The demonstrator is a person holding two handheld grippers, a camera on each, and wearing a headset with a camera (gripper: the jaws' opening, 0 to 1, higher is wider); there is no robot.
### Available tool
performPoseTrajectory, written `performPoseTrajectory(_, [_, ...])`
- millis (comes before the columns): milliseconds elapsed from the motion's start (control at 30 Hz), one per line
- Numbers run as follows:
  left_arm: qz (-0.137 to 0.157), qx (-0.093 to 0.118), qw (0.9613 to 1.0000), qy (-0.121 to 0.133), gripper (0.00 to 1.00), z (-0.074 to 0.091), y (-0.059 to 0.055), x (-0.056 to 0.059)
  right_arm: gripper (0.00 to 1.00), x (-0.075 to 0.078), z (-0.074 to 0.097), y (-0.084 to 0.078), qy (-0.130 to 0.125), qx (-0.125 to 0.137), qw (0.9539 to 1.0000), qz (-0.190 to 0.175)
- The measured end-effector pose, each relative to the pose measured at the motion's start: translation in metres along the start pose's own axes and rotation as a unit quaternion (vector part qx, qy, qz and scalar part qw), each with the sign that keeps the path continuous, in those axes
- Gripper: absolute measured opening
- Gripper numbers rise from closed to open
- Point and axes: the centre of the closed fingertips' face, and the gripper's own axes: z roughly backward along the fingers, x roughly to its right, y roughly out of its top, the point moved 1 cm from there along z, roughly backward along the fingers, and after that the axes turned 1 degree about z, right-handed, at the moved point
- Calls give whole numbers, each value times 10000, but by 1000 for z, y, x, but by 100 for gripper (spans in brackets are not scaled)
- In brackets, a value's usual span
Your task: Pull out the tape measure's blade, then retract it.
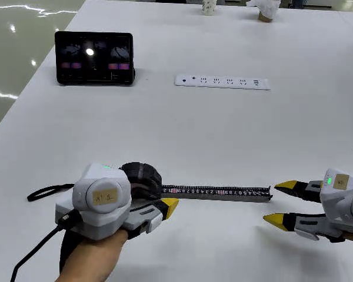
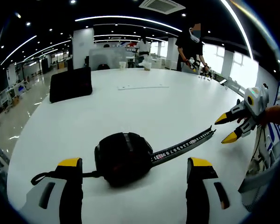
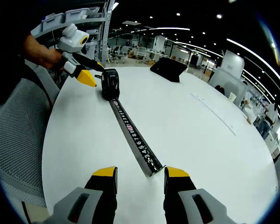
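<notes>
On white worktop [image 1: 223, 129], tape measure [image 1: 142, 179] lying with blade [image 1: 217, 192] drawn out flat. Left gripper [image 2: 134, 163] wide open astride it, gripping nothing; right gripper [image 1: 279, 202] open, empty, near blade tip. Likely best: clamp housing, then feed blade back slowly.

The left tongs [image 2: 135, 163] are being held low and level with the jaws spread wide, and are being gripped from behind by a hand [image 1: 93, 258]. The right tongs [image 1: 280, 202] are being held with the jaws parted, the yellow tips being pointed toward the left tongs.
</notes>
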Motion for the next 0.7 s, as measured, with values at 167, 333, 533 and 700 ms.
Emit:
performPoseTrajectory(167, [41, 9, 10000, 12, 88, -4, 4, -1, 35, 3, -1, -1, 96, -97, 9998, 136])
performPoseTrajectory(333, [106, -1, 9999, 24, 85, -10, 7, -2, 33, 7, -6, 0, 234, -190, 9991, 299])
performPoseTrajectory(533, [210, -41, 9997, 71, 79, -17, 8, -5, 29, 14, -14, -2, 419, -265, 9977, 464])
performPoseTrajectory(700, [338, -86, 9994, 64, 73, -22, 8, -6, 25, 18, -16, -3, 552, -322, 9966, 523])
